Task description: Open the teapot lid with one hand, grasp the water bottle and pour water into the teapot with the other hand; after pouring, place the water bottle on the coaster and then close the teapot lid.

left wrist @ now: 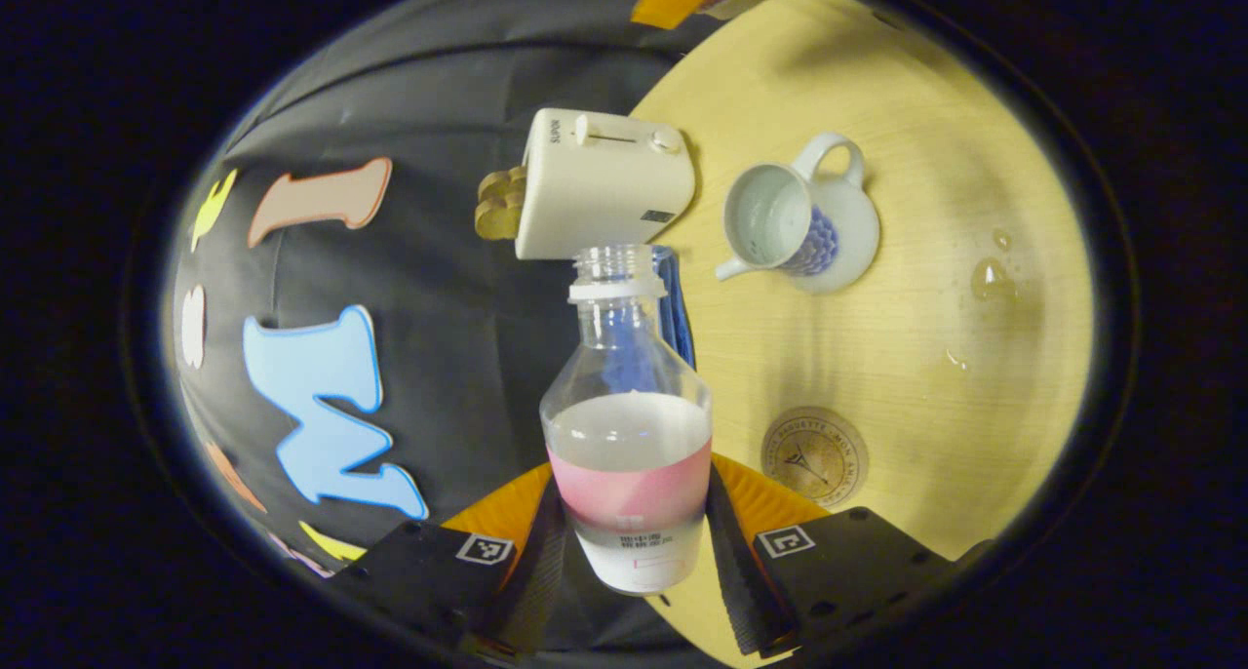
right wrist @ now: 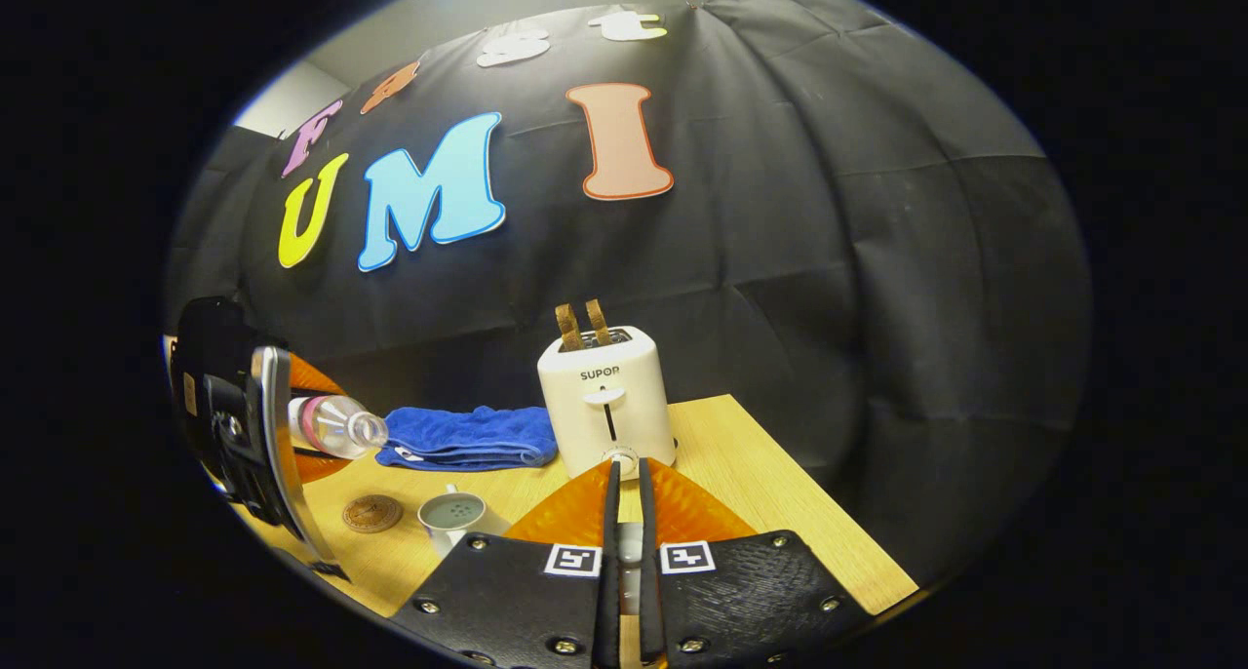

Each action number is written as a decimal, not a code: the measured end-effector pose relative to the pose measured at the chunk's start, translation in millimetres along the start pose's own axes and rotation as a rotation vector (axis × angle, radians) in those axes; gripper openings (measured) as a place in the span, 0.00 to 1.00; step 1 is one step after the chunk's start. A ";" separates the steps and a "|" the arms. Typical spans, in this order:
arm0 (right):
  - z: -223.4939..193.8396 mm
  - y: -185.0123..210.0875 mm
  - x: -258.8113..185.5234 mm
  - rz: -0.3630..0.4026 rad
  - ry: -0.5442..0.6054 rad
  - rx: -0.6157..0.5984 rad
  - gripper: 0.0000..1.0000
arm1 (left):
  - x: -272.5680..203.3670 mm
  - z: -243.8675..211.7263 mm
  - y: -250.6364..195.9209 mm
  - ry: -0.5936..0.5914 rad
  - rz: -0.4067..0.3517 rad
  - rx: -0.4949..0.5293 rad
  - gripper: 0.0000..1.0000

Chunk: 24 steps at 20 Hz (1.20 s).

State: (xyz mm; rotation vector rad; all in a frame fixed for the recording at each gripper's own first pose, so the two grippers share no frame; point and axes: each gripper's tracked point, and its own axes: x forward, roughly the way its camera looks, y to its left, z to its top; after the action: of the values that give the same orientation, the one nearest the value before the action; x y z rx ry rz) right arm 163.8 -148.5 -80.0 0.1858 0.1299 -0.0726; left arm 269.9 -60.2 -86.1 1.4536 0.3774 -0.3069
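My left gripper (left wrist: 634,518) is shut on the clear water bottle (left wrist: 629,425), gripping its pink label. The bottle has no cap and is roughly half full. In the right gripper view the same bottle (right wrist: 331,425) lies nearly level in that gripper (right wrist: 244,425), mouth pointing toward the teapot, and no stream shows. The white and blue teapot (left wrist: 780,216) stands on the table with its lid off. The round coaster (left wrist: 814,454) lies bare beside it. My right gripper (right wrist: 629,547) is held above the table, shut on a small pale piece, the teapot lid.
A white toaster (right wrist: 604,406) with toast in its slots stands at the back of the wooden table (right wrist: 780,493). A folded blue towel (right wrist: 468,435) lies left of it. Small puddles of water (left wrist: 990,279) sit on the table beyond the teapot.
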 end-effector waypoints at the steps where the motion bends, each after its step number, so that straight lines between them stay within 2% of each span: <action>1: -0.4 0.0 0.6 0.000 0.003 0.001 0.08 | 4.8 -3.5 -4.0 -0.014 0.010 -0.068 0.84; 4: -3.8 0.5 1.4 0.005 0.011 0.006 0.08 | 19.0 1.1 -21.8 -0.066 0.013 -0.309 0.84; 7: -6.3 1.2 2.1 0.006 0.016 0.003 0.08 | 27.1 7.7 -32.6 -0.122 0.061 -0.499 0.84; 12: -4.0 2.9 1.2 0.010 0.012 0.001 0.08 | 35.8 29.4 -52.6 -0.179 0.056 -0.860 0.84; 15: -4.4 2.6 0.9 0.011 0.012 0.002 0.08 | 36.8 40.2 -56.8 -0.202 0.060 -1.002 0.83; 19: -3.0 4.4 0.0 0.015 0.007 -0.001 0.08 | 39.9 30.7 -54.6 -0.254 0.086 -1.174 0.83; 24: -2.8 3.6 0.4 0.013 0.008 0.001 0.08 | 42.2 25.6 -62.6 -0.268 0.079 -1.283 0.83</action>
State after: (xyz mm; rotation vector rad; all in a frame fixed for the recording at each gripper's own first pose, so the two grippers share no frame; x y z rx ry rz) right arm 164.1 -144.5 -82.1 0.1879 0.1367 -0.0587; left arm 283.0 -90.6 -158.6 0.1608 0.2089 -0.1273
